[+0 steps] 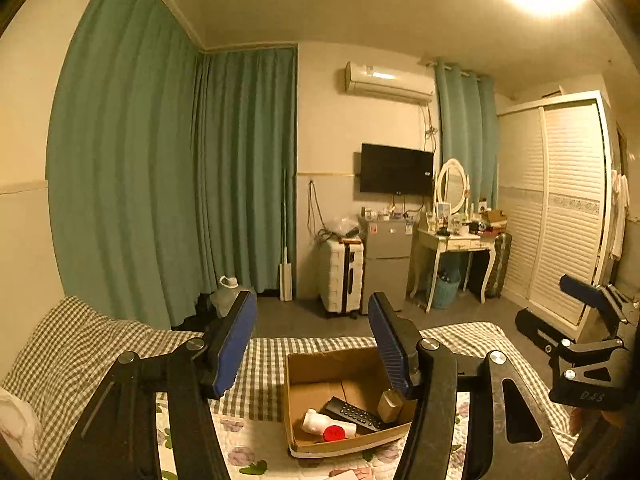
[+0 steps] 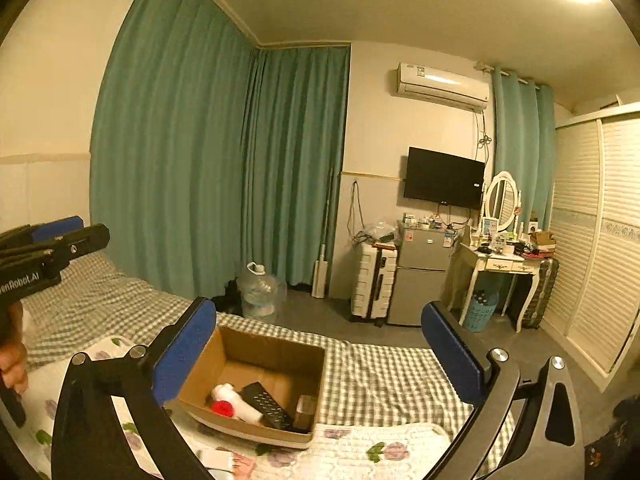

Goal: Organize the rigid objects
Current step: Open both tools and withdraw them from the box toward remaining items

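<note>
An open cardboard box (image 1: pixel 316 364) (image 2: pixel 272 350) sits on the bed. In it lie a white bottle with a red cap (image 1: pixel 326 426) (image 2: pixel 234 400), a black remote control (image 1: pixel 354 414) (image 2: pixel 266 404) and a small tan bottle (image 1: pixel 389 405) (image 2: pixel 305 410). My left gripper (image 1: pixel 312 344) is open and empty, held above the box. My right gripper (image 2: pixel 320 352) is open and empty, above the box from the right. Each gripper shows at the edge of the other's view, the right one (image 1: pixel 592 340) and the left one (image 2: pixel 44 244).
The bed has a checked sheet (image 1: pixel 72 344) and a floral quilt (image 2: pixel 352 452). A small white item (image 2: pixel 216 458) lies on the quilt near the box. Beyond the bed stand a water jug (image 2: pixel 260 292), suitcase (image 2: pixel 372 284), fridge (image 2: pixel 420 276) and dressing table (image 2: pixel 500 264).
</note>
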A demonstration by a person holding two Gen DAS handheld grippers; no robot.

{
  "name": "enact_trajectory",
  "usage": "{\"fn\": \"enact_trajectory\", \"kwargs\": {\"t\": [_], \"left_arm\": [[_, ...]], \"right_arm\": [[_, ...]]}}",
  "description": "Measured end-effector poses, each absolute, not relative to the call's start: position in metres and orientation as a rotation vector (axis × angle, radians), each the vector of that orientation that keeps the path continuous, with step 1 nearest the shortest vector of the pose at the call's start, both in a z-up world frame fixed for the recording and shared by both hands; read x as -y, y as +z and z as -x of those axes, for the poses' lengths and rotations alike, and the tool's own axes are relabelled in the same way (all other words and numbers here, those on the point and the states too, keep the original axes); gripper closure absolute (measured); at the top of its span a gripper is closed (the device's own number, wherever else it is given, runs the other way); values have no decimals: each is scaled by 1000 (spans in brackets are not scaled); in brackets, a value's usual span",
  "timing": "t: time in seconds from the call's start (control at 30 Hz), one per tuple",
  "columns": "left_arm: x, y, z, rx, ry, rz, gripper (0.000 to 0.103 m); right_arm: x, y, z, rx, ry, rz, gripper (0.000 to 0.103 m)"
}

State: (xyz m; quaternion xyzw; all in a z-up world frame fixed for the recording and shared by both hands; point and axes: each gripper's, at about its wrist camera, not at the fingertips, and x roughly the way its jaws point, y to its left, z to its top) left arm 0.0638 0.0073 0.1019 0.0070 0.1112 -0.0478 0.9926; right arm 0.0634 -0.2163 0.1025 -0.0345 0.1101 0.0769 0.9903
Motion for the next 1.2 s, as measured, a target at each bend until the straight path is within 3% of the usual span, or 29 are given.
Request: {"fn": "enact_trajectory", "kwargs": {"t": [0.5, 1.2], "left_arm": [[-23, 49, -74, -352, -109, 58, 42], [-31, -88, -126, -621, -101, -52, 42]], "right_arm": [[178, 55, -60, -266, 164, 111, 0], [140, -118, -110, -643, 292, 117, 0]]}}
